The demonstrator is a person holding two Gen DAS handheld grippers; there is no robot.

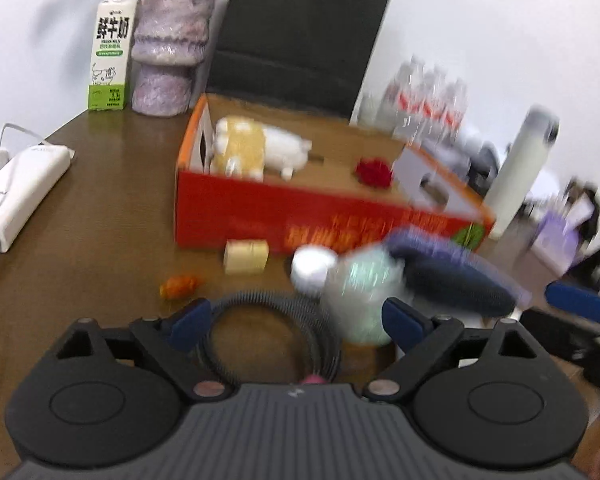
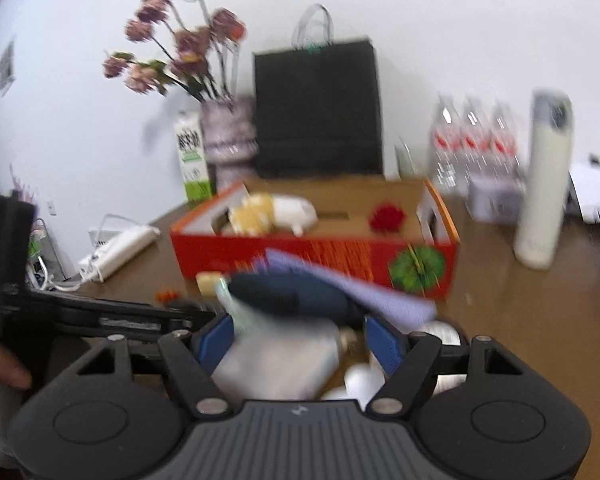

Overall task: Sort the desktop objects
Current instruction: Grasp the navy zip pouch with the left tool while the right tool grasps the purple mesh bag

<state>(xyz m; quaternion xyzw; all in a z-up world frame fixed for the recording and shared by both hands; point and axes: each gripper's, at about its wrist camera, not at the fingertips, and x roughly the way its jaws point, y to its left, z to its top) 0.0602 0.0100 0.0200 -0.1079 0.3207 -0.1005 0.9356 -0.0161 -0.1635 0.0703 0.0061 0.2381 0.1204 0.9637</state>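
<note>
red box (image 1: 284,216) w/ plush toy (image 1: 260,150), left gripper (image 1: 296,320) jaws wide, empty

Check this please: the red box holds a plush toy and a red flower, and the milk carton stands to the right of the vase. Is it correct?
Not quite. The milk carton stands left of the vase, as the left wrist view shows. The red box does hold a plush toy and a red flower.
</note>
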